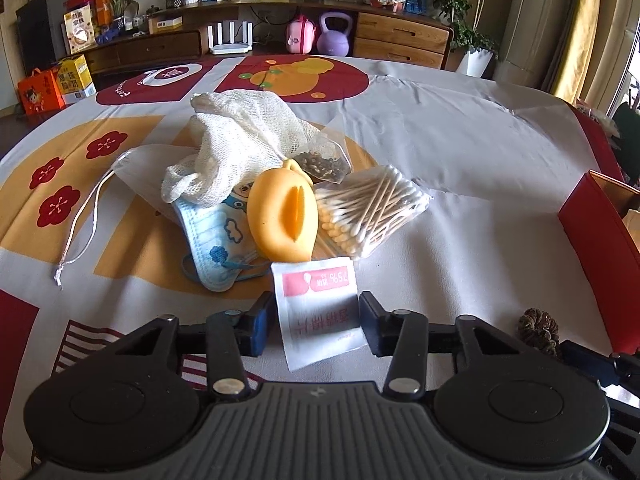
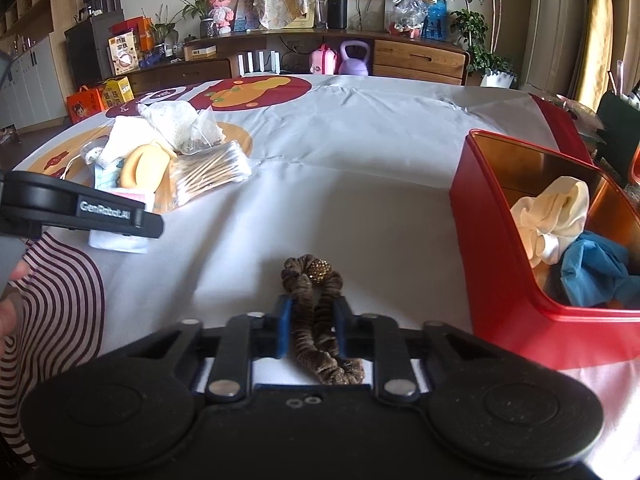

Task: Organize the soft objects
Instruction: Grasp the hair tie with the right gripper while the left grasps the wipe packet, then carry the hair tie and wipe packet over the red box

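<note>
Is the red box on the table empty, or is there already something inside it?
Not empty. The red box is open at the top, and a white cloth and a blue cloth lie inside it.

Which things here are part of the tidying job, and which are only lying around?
Job:
- brown scrunchie, in right gripper
- wipe sachet, in left gripper
- red box
- pile: mesh bag, mask, orange pouch, swabs, tea bag

Lying about:
- kettlebell
- router
</note>
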`<state>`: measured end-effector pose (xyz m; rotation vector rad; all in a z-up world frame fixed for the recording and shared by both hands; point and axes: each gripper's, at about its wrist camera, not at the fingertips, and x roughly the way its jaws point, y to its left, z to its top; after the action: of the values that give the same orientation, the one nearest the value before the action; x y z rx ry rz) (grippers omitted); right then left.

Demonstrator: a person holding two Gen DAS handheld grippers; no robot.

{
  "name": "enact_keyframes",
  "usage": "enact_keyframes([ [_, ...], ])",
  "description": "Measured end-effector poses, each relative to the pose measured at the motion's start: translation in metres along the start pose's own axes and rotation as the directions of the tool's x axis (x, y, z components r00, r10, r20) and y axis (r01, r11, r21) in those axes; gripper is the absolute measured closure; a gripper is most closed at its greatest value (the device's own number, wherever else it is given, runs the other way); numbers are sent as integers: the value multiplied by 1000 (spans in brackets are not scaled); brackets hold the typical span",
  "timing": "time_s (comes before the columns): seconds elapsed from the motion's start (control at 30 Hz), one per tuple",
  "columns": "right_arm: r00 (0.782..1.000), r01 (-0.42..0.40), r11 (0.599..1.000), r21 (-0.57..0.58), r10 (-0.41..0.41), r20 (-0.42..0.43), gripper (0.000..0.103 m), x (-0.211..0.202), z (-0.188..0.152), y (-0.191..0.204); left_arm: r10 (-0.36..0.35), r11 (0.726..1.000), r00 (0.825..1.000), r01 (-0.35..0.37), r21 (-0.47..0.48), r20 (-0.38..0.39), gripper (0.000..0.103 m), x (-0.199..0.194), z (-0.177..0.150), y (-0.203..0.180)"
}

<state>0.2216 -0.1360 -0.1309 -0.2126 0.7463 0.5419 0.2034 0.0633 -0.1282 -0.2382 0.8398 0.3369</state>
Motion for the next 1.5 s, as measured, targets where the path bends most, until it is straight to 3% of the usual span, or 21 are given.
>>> enact_keyframes([
  [0.17,1000,9,1000,-6,-9,8,88,-8,-2,2,-24,1000,1000,24,-10,6,64,-7,-1,7],
  [0.23,1000,7,1000,-1,-7,13,88,-12,-2,2,-35,999,999,35,-13,13,69,-11,-2,9],
  [0.67,998,-13,999,41,10,68,89,-61,3,-2,-137,990,990,138,-19,31,71,-46,-5,15],
  [1.07,988,8,998,61,-17,152,89,-113,14,-27,-308,951,951,306,42,36,71,-93,3,-24],
  [1.5,970,57,995,81,-74,233,90,-142,34,-77,-420,899,907,413,145,21,71,-111,27,-92],
])
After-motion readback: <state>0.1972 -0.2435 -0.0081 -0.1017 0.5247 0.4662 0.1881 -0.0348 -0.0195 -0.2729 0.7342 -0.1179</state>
